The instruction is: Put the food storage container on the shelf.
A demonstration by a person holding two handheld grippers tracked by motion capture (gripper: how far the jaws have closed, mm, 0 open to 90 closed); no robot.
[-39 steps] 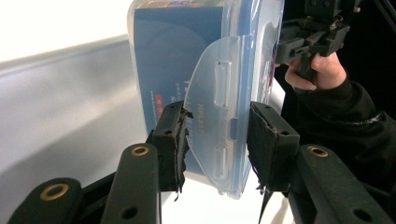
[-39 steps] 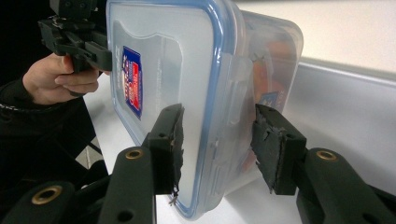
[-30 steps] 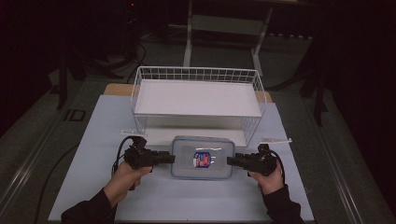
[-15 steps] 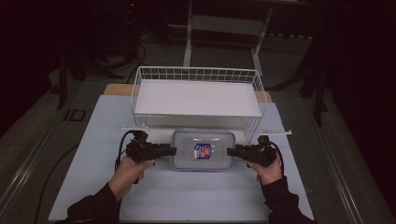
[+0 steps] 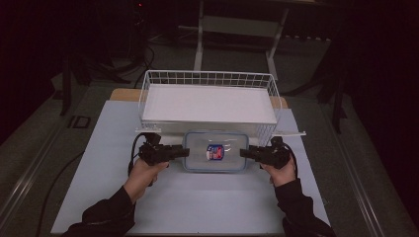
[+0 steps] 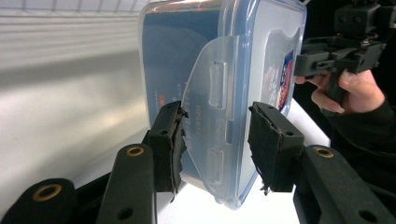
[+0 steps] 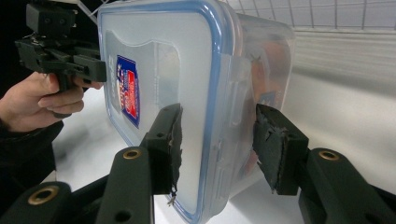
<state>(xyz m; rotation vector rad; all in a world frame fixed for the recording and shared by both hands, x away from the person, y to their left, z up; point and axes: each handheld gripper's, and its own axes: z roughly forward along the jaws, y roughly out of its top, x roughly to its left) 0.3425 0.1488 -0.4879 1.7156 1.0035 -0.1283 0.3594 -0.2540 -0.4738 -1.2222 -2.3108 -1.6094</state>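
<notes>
No readable text

The box lid [image 7: 154, 84] carries a red-and-blue sticker [image 7: 127, 91] just left of the right gripper's jaws; its print is too small to make out.

The container [image 6: 224, 93] is clear, glossy plastic with a smooth blue-rimmed lid and a shiny printed label [image 5: 214, 152]. The fingers [image 7: 273, 149] are matt black plastic, their pads rough, frayed foam or rubber, with brass-coloured rivets. The basket [image 5: 207, 79] is white-coated wire. The tabletop [image 5: 197, 197] is covered in a smooth, matt white sheet.
</notes>
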